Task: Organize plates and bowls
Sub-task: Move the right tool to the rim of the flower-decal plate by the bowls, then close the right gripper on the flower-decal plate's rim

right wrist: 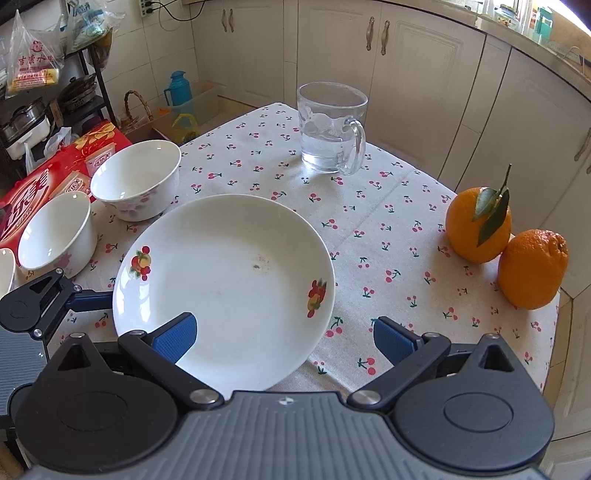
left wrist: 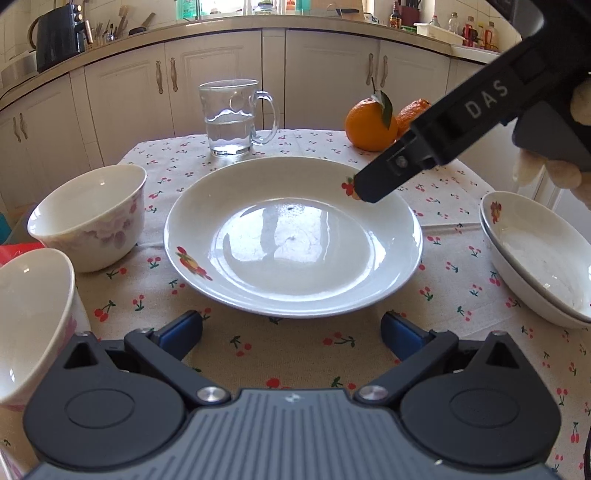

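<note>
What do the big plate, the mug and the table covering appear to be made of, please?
Plate: glazed ceramic or porcelain, judging by glossy reflections and printed fruit.
Mug: clear glass; the water shows through.
Table covering: probably woven cloth, matte, with a crease.

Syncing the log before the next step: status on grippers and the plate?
Left gripper open, short of plate. Right gripper open, above plate's rim. Plate flat on tablecloth, ungripped. Bowls close beside it.

Place: a home kitchen.
Fittings: cream cabinet doors (left wrist: 221,74) with curved handles under a countertop (left wrist: 147,33).
Countertop: black kettle (left wrist: 59,37), utensils, bottles (left wrist: 476,31).
Table: cherry-print tablecloth (right wrist: 369,229), glass mug of water (left wrist: 232,118), oranges (right wrist: 480,225).
</note>
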Demonstrator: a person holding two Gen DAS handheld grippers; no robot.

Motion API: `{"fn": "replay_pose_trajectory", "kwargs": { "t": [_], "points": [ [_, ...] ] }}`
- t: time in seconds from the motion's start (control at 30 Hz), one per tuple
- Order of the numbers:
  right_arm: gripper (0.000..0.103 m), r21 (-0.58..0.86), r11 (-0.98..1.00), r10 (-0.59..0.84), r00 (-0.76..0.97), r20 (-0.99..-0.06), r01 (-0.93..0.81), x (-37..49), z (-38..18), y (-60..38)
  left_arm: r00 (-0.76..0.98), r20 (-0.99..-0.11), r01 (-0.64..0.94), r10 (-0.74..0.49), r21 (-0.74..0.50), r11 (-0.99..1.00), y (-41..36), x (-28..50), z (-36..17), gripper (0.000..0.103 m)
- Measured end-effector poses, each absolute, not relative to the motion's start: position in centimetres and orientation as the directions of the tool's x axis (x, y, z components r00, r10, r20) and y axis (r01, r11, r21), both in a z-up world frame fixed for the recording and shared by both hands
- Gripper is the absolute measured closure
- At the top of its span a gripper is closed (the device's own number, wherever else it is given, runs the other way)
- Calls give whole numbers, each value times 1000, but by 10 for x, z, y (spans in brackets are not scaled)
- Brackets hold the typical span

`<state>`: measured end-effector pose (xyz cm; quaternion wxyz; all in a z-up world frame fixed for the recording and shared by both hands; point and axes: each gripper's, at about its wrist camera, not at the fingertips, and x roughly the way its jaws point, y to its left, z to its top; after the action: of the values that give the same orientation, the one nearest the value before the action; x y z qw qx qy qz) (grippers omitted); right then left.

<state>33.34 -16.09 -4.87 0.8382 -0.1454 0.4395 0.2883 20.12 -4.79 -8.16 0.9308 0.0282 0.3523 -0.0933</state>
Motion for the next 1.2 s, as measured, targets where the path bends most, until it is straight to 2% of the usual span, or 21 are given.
{"fn": "replay_pose_trajectory", "kwargs": {
  "t": [0.13,0.3,0.37,0.6,0.67,0.87,1.2],
  "points": [
    [0,70,759,410,392,-823,-648,352,-53,-158,742,-646,205,-177,-33,978,-44,203,-79,3],
    [2,116,716,453,333,-827,-688,375,-60,-151,737,-651,210,-182,-36,977,-42,208,-82,18],
    [9,119,702,458,318,-830,-702,385,-62,-148,738,-648,214,-189,-41,976,-42,208,-81,18],
    [25,148,680,455,256,-853,-718,420,-79,-140,734,-649,229,-201,-41,972,-41,211,-82,18],
    [33,170,671,468,235,-852,-721,427,-83,-139,734,-650,232,-197,-33,972,-42,211,-82,18],
    [39,242,640,516,175,-838,-729,439,-90,-137,733,-651,237,-197,-27,971,-43,211,-83,18],
    [39,305,610,557,122,-821,-732,443,-92,-140,727,-657,257,-197,-6,966,-44,211,-82,22]
  ]
}}
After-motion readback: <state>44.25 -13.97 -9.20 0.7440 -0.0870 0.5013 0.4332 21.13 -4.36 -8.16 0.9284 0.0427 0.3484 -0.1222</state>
